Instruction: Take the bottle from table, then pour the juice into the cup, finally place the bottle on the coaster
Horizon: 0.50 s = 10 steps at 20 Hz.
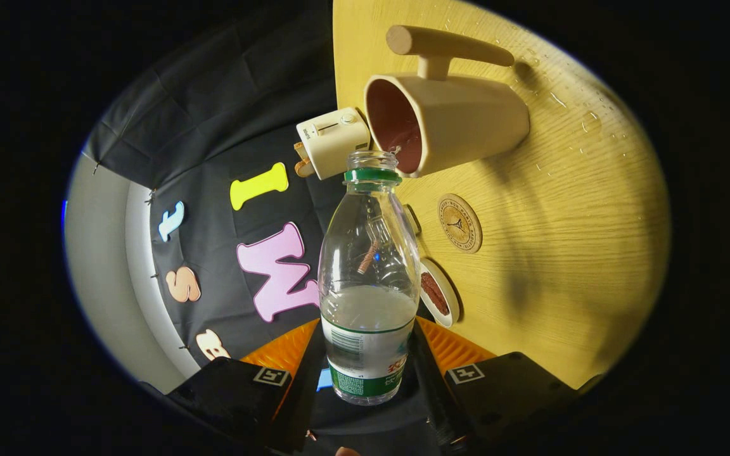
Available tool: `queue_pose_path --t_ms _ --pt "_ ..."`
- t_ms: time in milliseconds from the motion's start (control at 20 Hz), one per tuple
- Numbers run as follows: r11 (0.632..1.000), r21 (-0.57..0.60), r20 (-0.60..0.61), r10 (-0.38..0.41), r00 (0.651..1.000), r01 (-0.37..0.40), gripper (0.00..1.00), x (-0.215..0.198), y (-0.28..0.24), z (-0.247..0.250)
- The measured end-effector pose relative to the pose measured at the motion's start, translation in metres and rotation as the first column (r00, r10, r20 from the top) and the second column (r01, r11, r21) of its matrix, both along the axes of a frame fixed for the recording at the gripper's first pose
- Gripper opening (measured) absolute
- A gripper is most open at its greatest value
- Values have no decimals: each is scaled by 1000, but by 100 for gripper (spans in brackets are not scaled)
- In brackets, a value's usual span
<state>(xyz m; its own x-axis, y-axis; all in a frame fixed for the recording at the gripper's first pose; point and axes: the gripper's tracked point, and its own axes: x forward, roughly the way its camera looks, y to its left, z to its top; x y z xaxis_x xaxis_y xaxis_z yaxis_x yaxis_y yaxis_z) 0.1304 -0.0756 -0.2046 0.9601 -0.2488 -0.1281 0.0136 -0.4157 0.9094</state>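
Note:
My gripper (368, 354) is shut on a clear plastic bottle (368, 278) with a green neck ring and no cap, held low on its labelled body between both fingers. The view is rolled sideways, so the bottle is tipped. Clear liquid fills about the lower third of it. Its open mouth sits right at the rim of a cream cup (454, 120) with a dark inside and a long wooden handle, standing on the wooden table (561, 240). A round brown coaster (460, 223) lies on the table just beside the bottle, near the cup.
A cream toaster (332, 140) stands beyond the cup at the table's far edge. A small white dish (439, 291) with something brown in it sits next to the bottle's body. Water drops (587, 120) speckle the table past the cup.

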Motion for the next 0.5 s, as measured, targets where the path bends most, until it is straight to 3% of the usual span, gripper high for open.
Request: queue_pose_path --t_ms 500 --pt "993 116 38 -29 999 25 75 -3 -8 12"
